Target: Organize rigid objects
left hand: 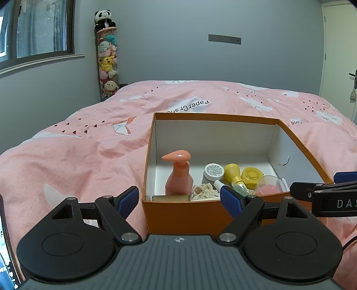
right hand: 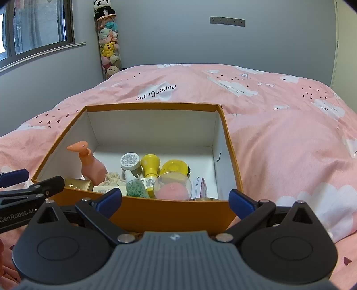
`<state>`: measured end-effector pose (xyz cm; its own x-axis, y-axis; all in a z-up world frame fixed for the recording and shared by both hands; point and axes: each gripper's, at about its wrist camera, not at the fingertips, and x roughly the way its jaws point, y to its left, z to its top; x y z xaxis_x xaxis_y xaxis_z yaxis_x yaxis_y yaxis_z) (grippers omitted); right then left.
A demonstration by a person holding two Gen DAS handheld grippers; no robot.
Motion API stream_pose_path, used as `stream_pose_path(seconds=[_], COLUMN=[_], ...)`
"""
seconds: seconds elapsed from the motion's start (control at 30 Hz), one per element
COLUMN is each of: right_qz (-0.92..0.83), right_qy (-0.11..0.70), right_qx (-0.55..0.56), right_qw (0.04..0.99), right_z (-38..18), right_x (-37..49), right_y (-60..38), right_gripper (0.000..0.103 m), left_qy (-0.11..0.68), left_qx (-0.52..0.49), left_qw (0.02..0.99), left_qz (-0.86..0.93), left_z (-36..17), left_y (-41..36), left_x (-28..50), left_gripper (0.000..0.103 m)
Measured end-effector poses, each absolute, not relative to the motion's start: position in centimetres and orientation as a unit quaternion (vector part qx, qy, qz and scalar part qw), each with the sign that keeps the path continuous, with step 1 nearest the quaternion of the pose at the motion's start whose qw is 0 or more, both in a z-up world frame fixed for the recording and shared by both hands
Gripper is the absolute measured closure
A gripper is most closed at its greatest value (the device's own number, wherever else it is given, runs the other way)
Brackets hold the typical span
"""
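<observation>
Both grippers, left gripper (left hand: 180, 201) and right gripper (right hand: 176, 201), had black arms, blue pads, silver screws; white lettering at nine o'clock.

Pink duvet (left hand: 89, 156) w/ cloud print & "PaperCrane" text covers the bed. Far left corner: tall clear tube of plush toys (left hand: 108, 67), panda plush (left hand: 103, 20) on top. Window (left hand: 33, 33) far left. Grey socket strip (left hand: 224, 39) on far wall. White door (left hand: 339, 55) far right.

Orange box (right hand: 178, 214) with white inside; peach pump bottle (right hand: 92, 166); yellow jar (right hand: 151, 166); pink bedspread (right hand: 279, 138) with white clouds.
</observation>
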<state>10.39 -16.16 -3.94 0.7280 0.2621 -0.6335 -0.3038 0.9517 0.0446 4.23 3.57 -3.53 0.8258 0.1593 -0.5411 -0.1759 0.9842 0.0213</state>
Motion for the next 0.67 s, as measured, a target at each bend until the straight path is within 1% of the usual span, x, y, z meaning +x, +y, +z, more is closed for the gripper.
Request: stream_pose_path(seconds=[0.67], right_qz=[0.152], right_qy=[0.34], right_qx=[-0.031], right_qw=[0.927], right_z=[-4.23], right_x=[10.24], right_y=[-15.93], right_gripper=[0.003], left_qy=[0.281], left_qx=[-0.014], left_qw=[0.955], left_qz=[0.09], left_z=[-3.47], left_y=[3.54], left_x=[4.16], left_gripper=[0.006])
